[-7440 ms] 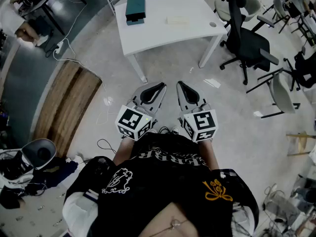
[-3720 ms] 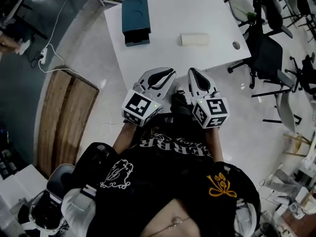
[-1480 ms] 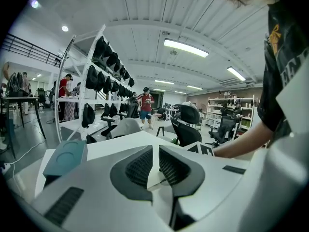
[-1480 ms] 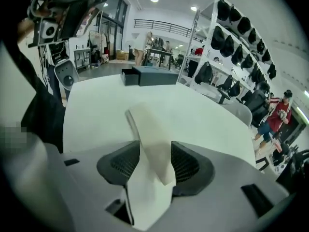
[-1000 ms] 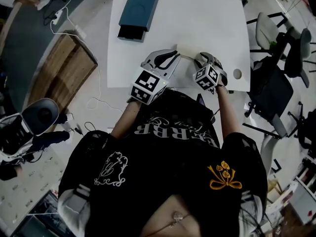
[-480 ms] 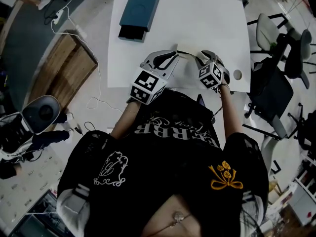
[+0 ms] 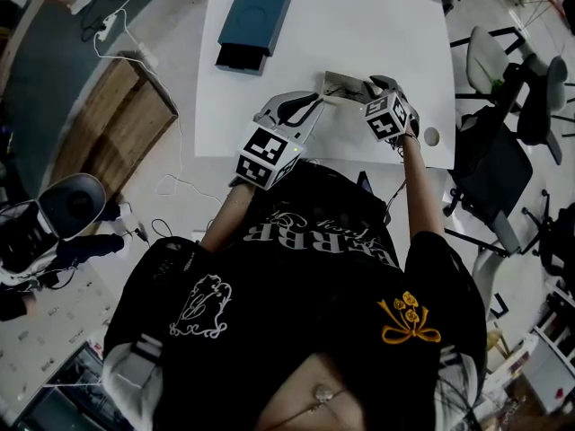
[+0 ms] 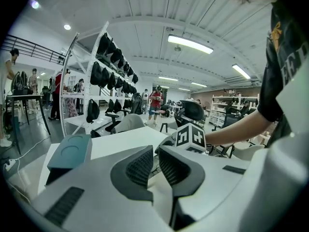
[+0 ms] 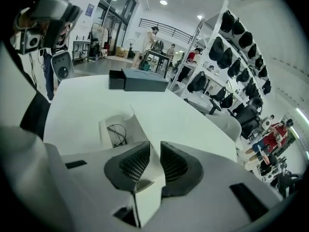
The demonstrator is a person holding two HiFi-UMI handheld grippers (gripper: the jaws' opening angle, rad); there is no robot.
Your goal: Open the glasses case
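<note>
From the head view, the white table [image 7: 377, 25] carries two containers. A teal box [image 7: 254, 16] sits at the far left corner with a darker part jutting toward the left edge; I cannot see into it. The white glasses case [image 7: 340, 85] lies in the near half, right of the middle, between my two tools. My left gripper [image 7: 317, 101] meets the case's left end and my right gripper [image 7: 367, 88] meets its right end. A round hole [image 7: 432, 136] is cut in the table near the near right corner. Around the table the floor is pale, with a wooden panel [image 7: 112, 119] and loose cables to the left and office chairs [image 7: 490, 164] to the right. In the left gripper view, my jaws stand nearly together with a white piece of the case pinched in the narrow gap. The box stands to the left and my right gripper's marker cube is just beyond the jaws. A tall rack [image 8: 108, 62] of dark bags and a few people stand in the hall behind. In the right gripper view, my jaws are closing on the lid [image 9: 137, 129], a white flap raised from the case, and its near edge fills the gap between the pads. Past it the case lies open, with a thin dark looped thing inside; I cannot tell whether it is a cord or a frame. The box rests near the far edge, with the rack off to the right.
</note>
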